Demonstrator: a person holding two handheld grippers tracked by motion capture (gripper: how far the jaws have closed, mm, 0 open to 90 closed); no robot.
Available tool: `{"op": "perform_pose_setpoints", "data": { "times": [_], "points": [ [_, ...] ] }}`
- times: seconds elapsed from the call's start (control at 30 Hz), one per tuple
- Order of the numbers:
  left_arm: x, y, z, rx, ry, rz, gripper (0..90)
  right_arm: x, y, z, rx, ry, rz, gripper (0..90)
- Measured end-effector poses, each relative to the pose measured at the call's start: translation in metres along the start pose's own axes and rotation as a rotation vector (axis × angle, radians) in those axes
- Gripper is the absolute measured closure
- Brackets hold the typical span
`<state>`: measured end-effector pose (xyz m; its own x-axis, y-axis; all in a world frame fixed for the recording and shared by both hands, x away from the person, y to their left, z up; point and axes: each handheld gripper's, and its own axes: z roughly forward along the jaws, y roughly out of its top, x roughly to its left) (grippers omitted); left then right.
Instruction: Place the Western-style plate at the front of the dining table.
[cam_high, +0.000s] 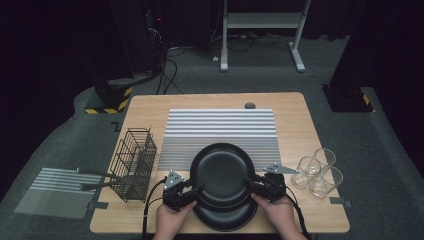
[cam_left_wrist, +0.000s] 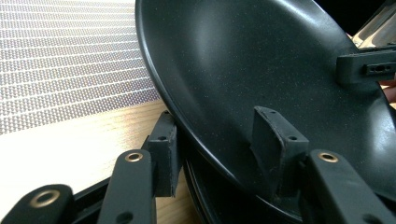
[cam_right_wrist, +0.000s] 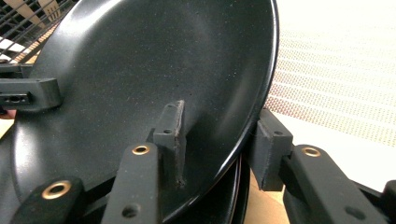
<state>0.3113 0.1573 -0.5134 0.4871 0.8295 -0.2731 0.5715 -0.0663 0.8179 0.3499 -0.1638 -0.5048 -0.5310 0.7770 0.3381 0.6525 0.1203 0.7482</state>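
The pale wooden bench was square-cornered and smooth, its far half covered by a ribbed grey-and-white striped mat whose near edge ran under the plates. A round, matte black upper plate with a faintly speckled, shallow-dished surface sat tilted above a second black plate of the same kind at the bench's near edge. The left tool was clamped on the upper plate's left rim, one jaw inside the dish and one beneath it; the right tool was clamped likewise on the right rim. A black wire basket, boxy and open-meshed, stood near the left edge with a dark handle poking off the bench. Three clear glass tumblers clustered touching near the right edge, just beside the right tool, leaving little room there; the mat's far part lay bare.
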Motion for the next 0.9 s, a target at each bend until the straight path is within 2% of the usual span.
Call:
{"op": "perform_pose_setpoints", "data": {
  "times": [0.1, 0.2, 0.33, 0.4, 0.53, 0.57, 0.83, 0.87, 0.9],
  "points": [
    [-0.002, 0.001, 0.0, -0.013, 0.013, 0.009, 53.9, -0.003, 0.0, 0.0, -0.002, 0.015, 0.036, 63.1],
    [-0.005, 0.002, 0.0, -0.034, 0.026, 0.004, 54.1, -0.003, 0.0, 0.0, -0.008, 0.02, 0.042, 63.5],
    [-0.007, 0.004, -0.003, -0.056, 0.042, 0.035, 57.0, -0.003, -0.001, -0.001, -0.025, 0.022, 0.041, 65.1],
    [-0.005, 0.004, -0.006, -0.064, 0.034, 0.057, 60.4, -0.005, -0.001, -0.002, -0.034, 0.028, 0.063, 66.4],
    [-0.007, 0.004, -0.007, -0.076, 0.038, 0.056, 62.8, -0.006, -0.001, -0.004, -0.082, 0.032, 0.073, 69.9],
    [-0.007, 0.004, -0.007, -0.081, 0.038, 0.04, 63.8, -0.007, 0.0, -0.007, -0.104, 0.038, 0.07, 71.3],
    [-0.005, 0.007, -0.006, -0.107, 0.03, 0.031, 66.7, -0.009, 0.002, -0.009, -0.122, 0.049, 0.086, 73.7],
    [-0.006, 0.007, -0.005, -0.114, 0.026, 0.016, 67.0, -0.01, 0.003, -0.01, -0.125, 0.049, 0.084, 74.0],
    [-0.005, 0.008, -0.005, -0.115, 0.025, 0.023, 67.3, -0.01, 0.004, -0.012, -0.115, 0.049, 0.086, 74.5]
  ]
}}
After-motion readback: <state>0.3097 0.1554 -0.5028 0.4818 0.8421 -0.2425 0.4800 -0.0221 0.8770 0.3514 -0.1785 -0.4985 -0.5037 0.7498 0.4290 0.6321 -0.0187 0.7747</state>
